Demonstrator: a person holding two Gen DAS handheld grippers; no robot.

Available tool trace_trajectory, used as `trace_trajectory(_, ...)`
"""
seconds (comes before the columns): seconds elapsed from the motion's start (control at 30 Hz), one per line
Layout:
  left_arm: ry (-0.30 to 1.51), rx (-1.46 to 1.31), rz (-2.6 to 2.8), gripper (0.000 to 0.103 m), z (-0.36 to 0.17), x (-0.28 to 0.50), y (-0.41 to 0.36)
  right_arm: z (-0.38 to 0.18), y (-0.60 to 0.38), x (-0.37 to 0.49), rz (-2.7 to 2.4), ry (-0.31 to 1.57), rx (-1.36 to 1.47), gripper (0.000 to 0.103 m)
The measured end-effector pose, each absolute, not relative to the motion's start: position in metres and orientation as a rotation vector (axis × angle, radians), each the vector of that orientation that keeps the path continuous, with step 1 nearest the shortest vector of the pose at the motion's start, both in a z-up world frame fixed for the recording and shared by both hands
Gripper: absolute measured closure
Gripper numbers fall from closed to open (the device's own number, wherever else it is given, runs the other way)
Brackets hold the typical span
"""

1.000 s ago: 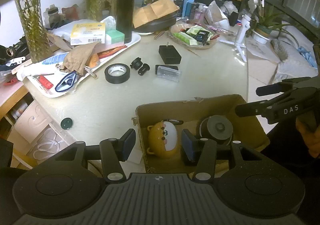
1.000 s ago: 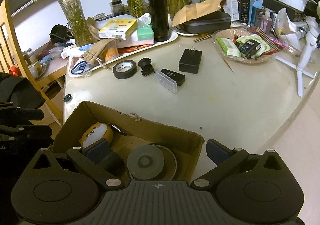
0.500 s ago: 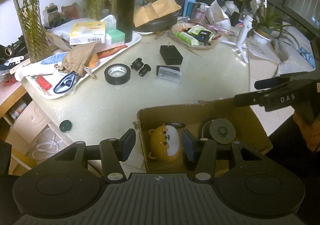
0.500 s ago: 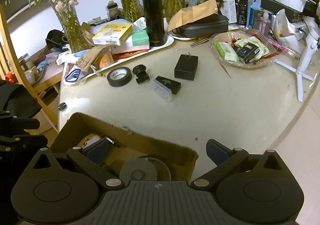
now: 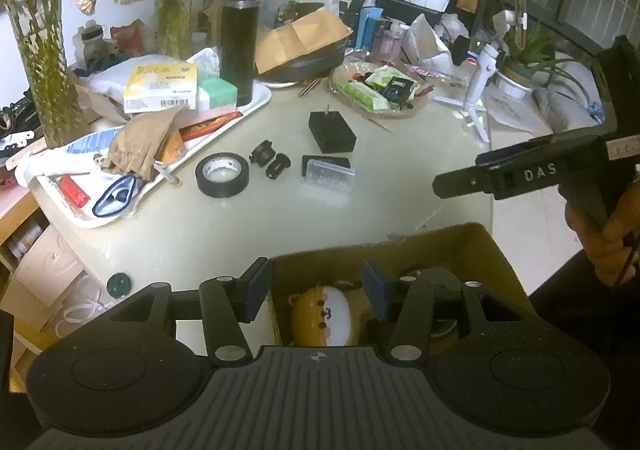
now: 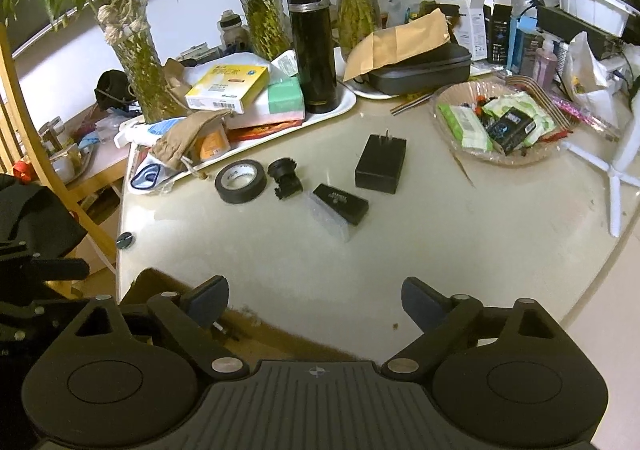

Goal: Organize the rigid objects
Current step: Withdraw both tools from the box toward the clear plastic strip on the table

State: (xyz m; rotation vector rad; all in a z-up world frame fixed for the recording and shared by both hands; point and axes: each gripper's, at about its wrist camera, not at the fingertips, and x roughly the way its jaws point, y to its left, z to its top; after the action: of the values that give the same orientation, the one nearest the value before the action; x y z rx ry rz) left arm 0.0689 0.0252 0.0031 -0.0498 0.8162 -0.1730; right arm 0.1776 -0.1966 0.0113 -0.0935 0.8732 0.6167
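Note:
An open cardboard box [image 5: 472, 246] stands at the table's near edge, holding a yellow bear-shaped toy [image 5: 320, 314] and a dark round thing mostly hidden behind my finger. My left gripper [image 5: 316, 288] is open and straddles the box's left wall, pressing on nothing. My right gripper [image 6: 314, 298] hangs over bare table just past the box rim [image 6: 256, 326]; its jaws are wide, closing, and nothing lies between them. Farther out lie a black tape roll [image 6: 240, 181], two small black lens parts [image 6: 285, 178], a black charger [image 6: 380, 164] and a clear case with a black block [image 6: 340, 210].
A white tray [image 5: 262, 100] at the left carries boxes, a brown pouch and a tall black flask [image 5: 239, 38]. A glass dish of packets [image 6: 496, 126] and a white tripod [image 6: 612, 186] are at the right. Vases line the back. A hand [image 5: 600, 234] grips the right tool.
My right gripper moved forward off the box and out over the table, its jaws narrowing a little. The box sank to the bottom of its view. The left gripper kept its place.

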Motion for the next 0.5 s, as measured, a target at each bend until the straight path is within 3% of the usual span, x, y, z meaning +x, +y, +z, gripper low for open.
trace_trajectory(0.37, 0.779, -0.053, -0.157, 0.053, 0.011, 0.075, 0.034, 0.013, -0.183, 0.197, 0.630, 0.844, -0.129, 0.010)
trace_trajectory(0.5, 0.780, -0.061, -0.151, 0.053, 0.008, 0.078, 0.038, 0.008, -0.177, 0.203, 0.643, 0.844, -0.150, 0.016)
